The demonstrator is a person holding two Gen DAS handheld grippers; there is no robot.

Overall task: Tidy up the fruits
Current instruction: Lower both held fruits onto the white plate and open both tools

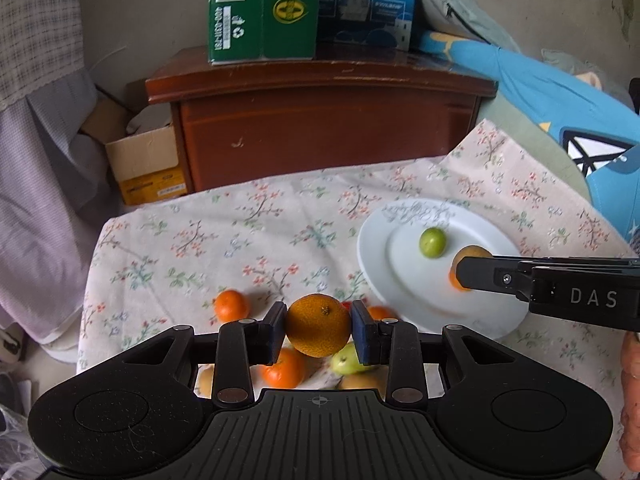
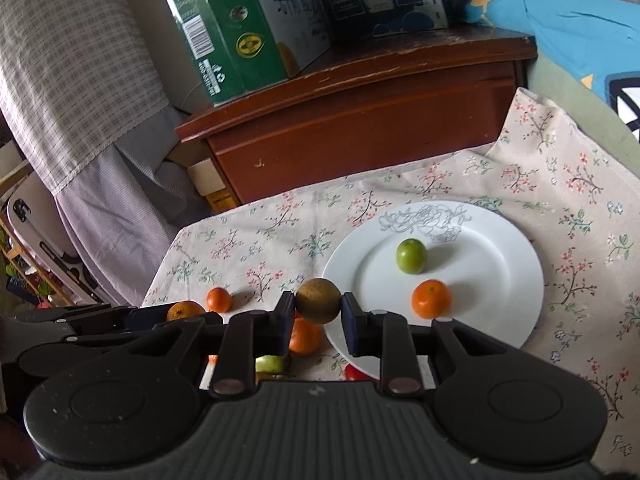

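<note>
The left gripper [image 1: 319, 326] is clamped on an orange [image 1: 318, 325]; the right gripper [image 2: 319, 309] is clamped on a brownish-green fruit [image 2: 319, 301]. The white plate [image 2: 504, 240] lies ahead and to the right of both, already holding a green fruit [image 2: 411, 255] and a small orange [image 2: 431, 298]. The right gripper looks nearer, its fruit just beside the plate's near-left rim.

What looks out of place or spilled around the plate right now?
Nothing spilled or damaged. The white plate sits flat, holding a green fruit and a small orange. Several fruits still lie loose on the floral cloth, awaiting sorting.
</note>
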